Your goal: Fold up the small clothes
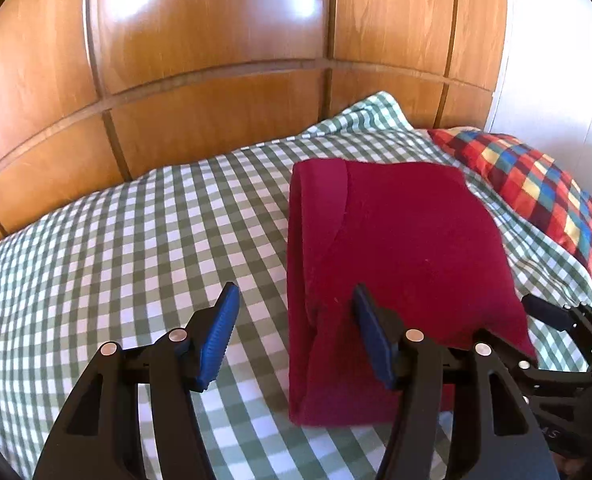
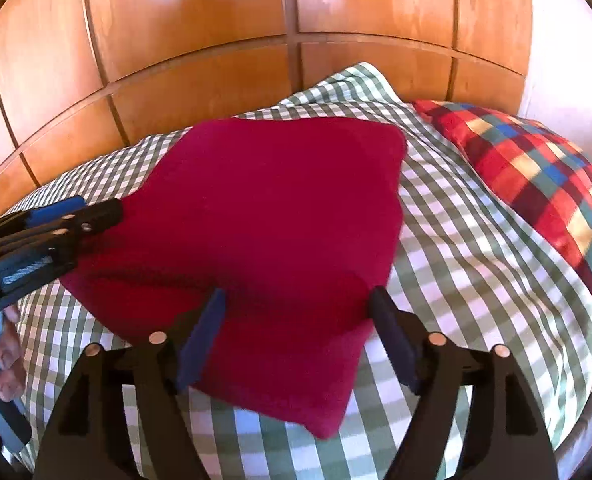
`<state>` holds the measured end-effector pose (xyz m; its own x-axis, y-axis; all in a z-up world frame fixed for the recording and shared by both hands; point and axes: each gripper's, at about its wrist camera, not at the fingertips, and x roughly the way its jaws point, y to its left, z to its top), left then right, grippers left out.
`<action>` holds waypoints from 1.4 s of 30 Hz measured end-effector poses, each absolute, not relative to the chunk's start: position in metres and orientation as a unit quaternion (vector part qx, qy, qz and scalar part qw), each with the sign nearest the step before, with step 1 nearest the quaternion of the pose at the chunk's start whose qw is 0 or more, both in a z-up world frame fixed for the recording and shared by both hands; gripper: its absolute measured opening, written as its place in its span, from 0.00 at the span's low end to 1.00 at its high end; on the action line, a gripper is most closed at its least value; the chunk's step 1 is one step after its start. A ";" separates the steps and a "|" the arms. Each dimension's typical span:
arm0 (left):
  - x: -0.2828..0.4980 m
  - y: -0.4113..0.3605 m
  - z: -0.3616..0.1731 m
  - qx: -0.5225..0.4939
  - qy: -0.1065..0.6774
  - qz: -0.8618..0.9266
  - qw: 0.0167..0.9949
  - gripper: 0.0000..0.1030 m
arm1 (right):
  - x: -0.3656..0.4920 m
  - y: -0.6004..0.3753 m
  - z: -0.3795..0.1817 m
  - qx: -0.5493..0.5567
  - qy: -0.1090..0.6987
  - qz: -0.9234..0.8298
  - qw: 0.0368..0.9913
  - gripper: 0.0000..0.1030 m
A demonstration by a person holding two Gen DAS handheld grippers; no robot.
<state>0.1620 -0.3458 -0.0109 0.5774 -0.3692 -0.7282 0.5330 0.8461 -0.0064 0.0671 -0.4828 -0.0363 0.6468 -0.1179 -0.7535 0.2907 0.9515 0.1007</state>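
A dark red folded garment (image 1: 395, 256) lies flat on the green checked bedsheet (image 1: 136, 248). My left gripper (image 1: 296, 300) is open and empty, hovering over the garment's near left edge. In the right wrist view the garment (image 2: 272, 208) shows as a folded square. My right gripper (image 2: 297, 300) is open and empty above its near corner. The left gripper (image 2: 84, 206) shows at the left of that view, over the garment's left edge. The right gripper (image 1: 551, 316) shows at the right of the left wrist view.
A multicoloured checked pillow (image 2: 535, 176) lies at the right of the bed, also in the left wrist view (image 1: 527, 184). Wooden wardrobe panels (image 1: 216, 60) stand close behind the bed. A white wall (image 1: 555, 60) is at the right.
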 end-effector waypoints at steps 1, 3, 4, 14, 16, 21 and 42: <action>0.159 -0.344 -0.009 0.106 0.380 -0.255 0.883 0.57 | 0.065 -0.483 -0.037 0.108 0.405 -0.117 0.900 0.76; 0.154 -0.340 -0.005 0.101 0.379 -0.254 0.884 0.57 | 0.060 -0.481 -0.037 0.111 0.406 -0.127 0.898 0.80; 0.152 -0.338 -0.003 0.100 0.378 -0.252 0.885 0.57 | 0.059 -0.481 -0.037 0.112 0.407 -0.133 0.897 0.81; 0.134 -0.312 0.018 0.076 0.367 -0.234 0.897 0.57 | 0.051 -0.486 -0.053 0.155 0.430 -0.149 0.877 0.83; 0.129 -0.303 0.022 0.071 0.363 -0.228 0.901 0.57 | 0.054 -0.494 -0.066 0.178 0.440 -0.149 0.867 0.85; 0.115 -0.276 0.032 0.063 0.351 -0.209 0.911 0.68 | 0.044 -0.488 -0.054 0.160 0.427 -0.172 0.873 0.88; 0.062 -0.221 0.054 0.045 0.307 -0.176 0.934 0.92 | -0.008 -0.396 0.024 0.090 0.338 -0.256 0.901 0.98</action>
<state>0.0618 -0.2215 0.0538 0.7495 -0.3023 -0.5890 0.3572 0.9337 -0.0247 -0.0081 -0.3965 0.0240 0.6394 -0.4011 -0.6560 0.5229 0.8523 -0.0114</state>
